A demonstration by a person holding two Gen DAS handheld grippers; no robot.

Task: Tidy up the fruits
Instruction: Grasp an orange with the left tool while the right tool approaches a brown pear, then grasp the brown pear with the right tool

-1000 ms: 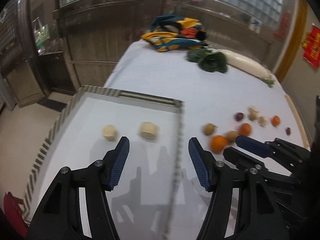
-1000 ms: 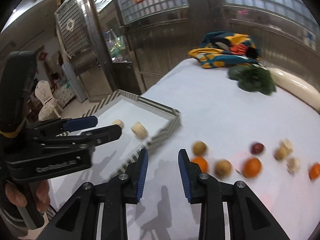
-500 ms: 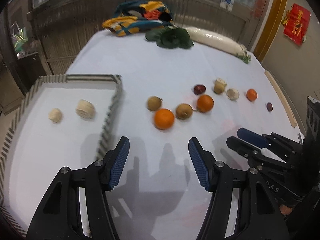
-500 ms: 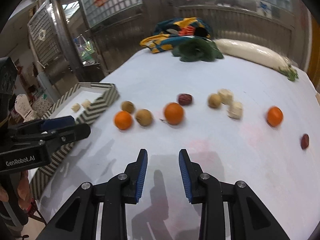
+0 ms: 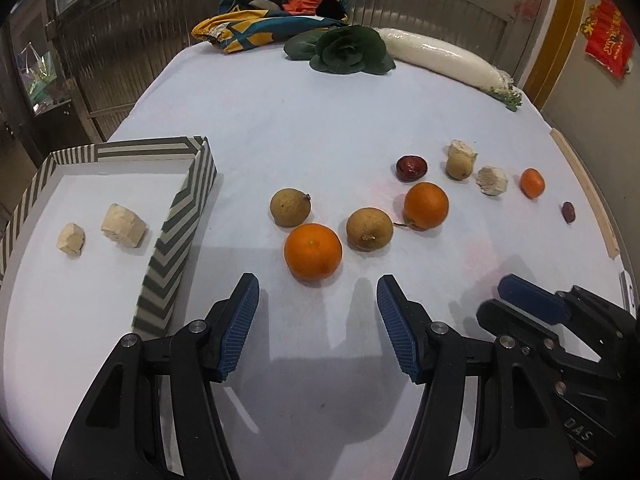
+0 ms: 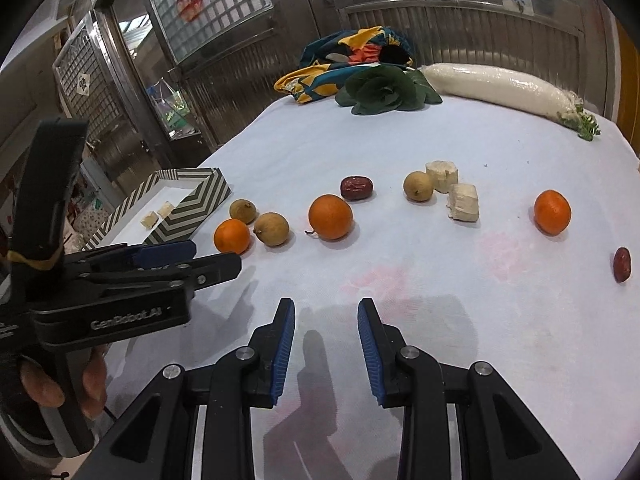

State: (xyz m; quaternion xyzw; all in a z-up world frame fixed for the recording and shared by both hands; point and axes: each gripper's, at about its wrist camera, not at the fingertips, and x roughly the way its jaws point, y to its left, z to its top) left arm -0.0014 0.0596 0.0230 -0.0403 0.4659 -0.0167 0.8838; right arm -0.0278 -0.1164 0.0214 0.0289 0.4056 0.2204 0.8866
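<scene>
So both grippers are hovering over the table with the white cloth, nothing in either one. The left gripper has its blue-padded jaws about halfway apart and empty, and the nearest round orange sits just beyond its tips. The right gripper has its jaws open only a narrow gap, also empty, over bare cloth.

Using that nearest orange as the landmark: a tan-brown round fruit is just behind it on the left, another tan-brown one just to its right, and a second orange further right. Beyond that sit a dark red date, a small tan fruit, two pale cut chunks, a small orange and a small dark date well off right.

Left of the landmark orange is the green-and-white striped cardboard tray holding two pale beige chunks. Far behind are a leafy green vegetable, a long white radish and a colourful patterned cloth bag.
</scene>
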